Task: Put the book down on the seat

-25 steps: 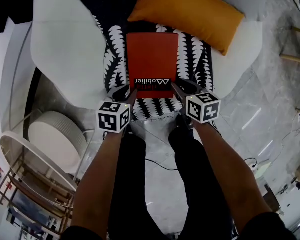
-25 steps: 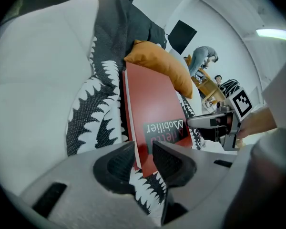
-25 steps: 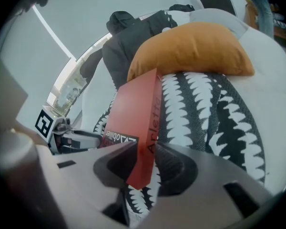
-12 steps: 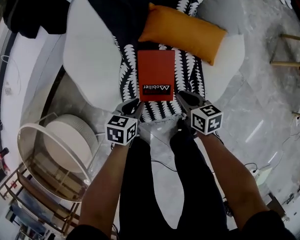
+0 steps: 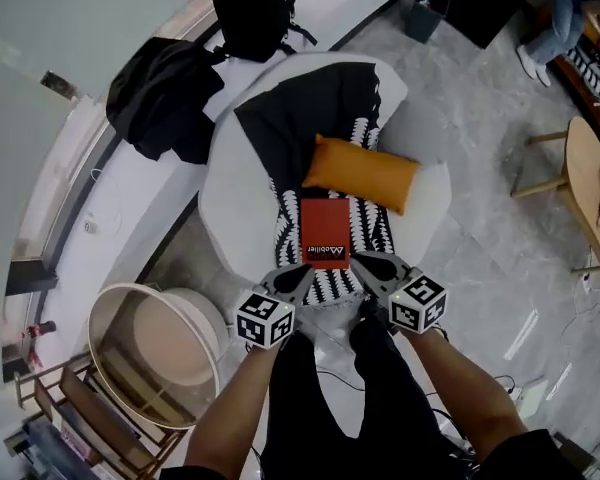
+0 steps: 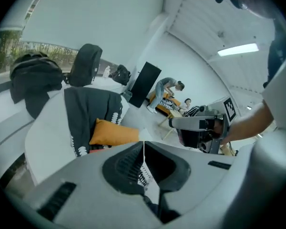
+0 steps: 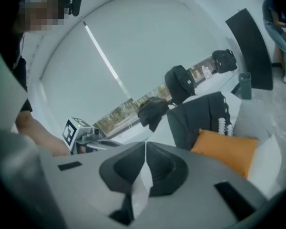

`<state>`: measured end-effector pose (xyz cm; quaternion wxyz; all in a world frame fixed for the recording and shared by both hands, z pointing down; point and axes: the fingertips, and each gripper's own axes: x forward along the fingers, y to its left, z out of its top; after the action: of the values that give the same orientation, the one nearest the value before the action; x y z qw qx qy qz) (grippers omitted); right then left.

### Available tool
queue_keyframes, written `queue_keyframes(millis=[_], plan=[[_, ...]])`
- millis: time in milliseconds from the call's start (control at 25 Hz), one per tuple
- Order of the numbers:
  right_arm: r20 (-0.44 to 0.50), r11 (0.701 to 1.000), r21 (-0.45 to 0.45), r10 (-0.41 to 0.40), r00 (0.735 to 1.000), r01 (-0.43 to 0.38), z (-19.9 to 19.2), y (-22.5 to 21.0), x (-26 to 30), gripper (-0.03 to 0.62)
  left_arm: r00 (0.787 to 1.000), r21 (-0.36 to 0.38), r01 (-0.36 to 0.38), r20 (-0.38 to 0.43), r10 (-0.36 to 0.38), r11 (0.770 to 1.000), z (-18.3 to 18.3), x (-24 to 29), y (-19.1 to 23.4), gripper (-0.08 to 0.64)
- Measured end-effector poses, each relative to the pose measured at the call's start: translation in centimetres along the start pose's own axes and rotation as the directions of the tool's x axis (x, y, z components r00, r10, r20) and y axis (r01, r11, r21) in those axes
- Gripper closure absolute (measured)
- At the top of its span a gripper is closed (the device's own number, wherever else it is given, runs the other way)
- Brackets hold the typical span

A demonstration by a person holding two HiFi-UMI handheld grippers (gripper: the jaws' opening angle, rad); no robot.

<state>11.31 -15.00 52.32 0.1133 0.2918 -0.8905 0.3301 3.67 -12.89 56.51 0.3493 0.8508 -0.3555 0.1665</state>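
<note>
The red book (image 5: 325,233) lies flat on the armchair's black-and-white patterned seat (image 5: 372,230), just in front of an orange cushion (image 5: 361,174). Both grippers hang above the seat's front edge, clear of the book. My left gripper (image 5: 299,279) has just been closing; its jaws now meet with nothing between them (image 6: 144,150). My right gripper (image 5: 367,265) has closed the same way and is also empty (image 7: 145,150). The left gripper view shows the cushion (image 6: 115,133) and the right gripper (image 6: 200,128).
The white armchair (image 5: 225,213) has a dark throw over its back. A black backpack (image 5: 255,8) and a dark jacket (image 5: 165,93) lie behind it. A round white side table (image 5: 160,353) stands at the left, a wooden table (image 5: 592,198) at the right.
Both grippers let go of the book's near edge, rose well above the seat and closed their jaws. The book stayed on the seat. The chair now looks smaller and farther away.
</note>
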Motion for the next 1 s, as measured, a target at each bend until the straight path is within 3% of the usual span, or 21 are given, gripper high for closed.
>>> queue_keyframes(millis=[240, 480, 600, 760, 1000], plan=[[0.130, 0.989, -0.117, 0.105, 0.986, -0.090, 13.1, 8.2, -5.2, 0.561, 0.991, 0.096, 0.060, 0.114, -0.070, 0.994, 10.8, -6.3, -7.6, 0.532], [0.234, 0.959, -0.247, 0.198, 0.952, -0.139, 23.1, 14.0, -10.8, 0.561, 0.951, 0.180, 0.059, 0.290, -0.111, 0.982, 20.4, -12.8, -13.4, 0.532], [0.286, 0.939, -0.298, 0.259, 0.923, -0.172, 26.7, 17.1, -14.0, 0.561, 0.926, 0.231, 0.055, 0.351, -0.136, 0.971, 23.6, -15.7, -16.3, 0.532], [0.302, 0.891, -0.417, 0.323, 0.897, -0.181, 29.8, 20.2, -17.9, 0.561, 0.891, 0.276, 0.039, 0.425, -0.159, 0.960, 26.8, -19.2, -19.5, 0.532], [0.285, 0.828, -0.507, 0.424, 0.860, -0.240, 31.1, 23.7, -24.2, 0.561, 0.843, 0.322, 0.007, 0.508, -0.179, 0.947, 29.2, -23.1, -25.0, 0.532]])
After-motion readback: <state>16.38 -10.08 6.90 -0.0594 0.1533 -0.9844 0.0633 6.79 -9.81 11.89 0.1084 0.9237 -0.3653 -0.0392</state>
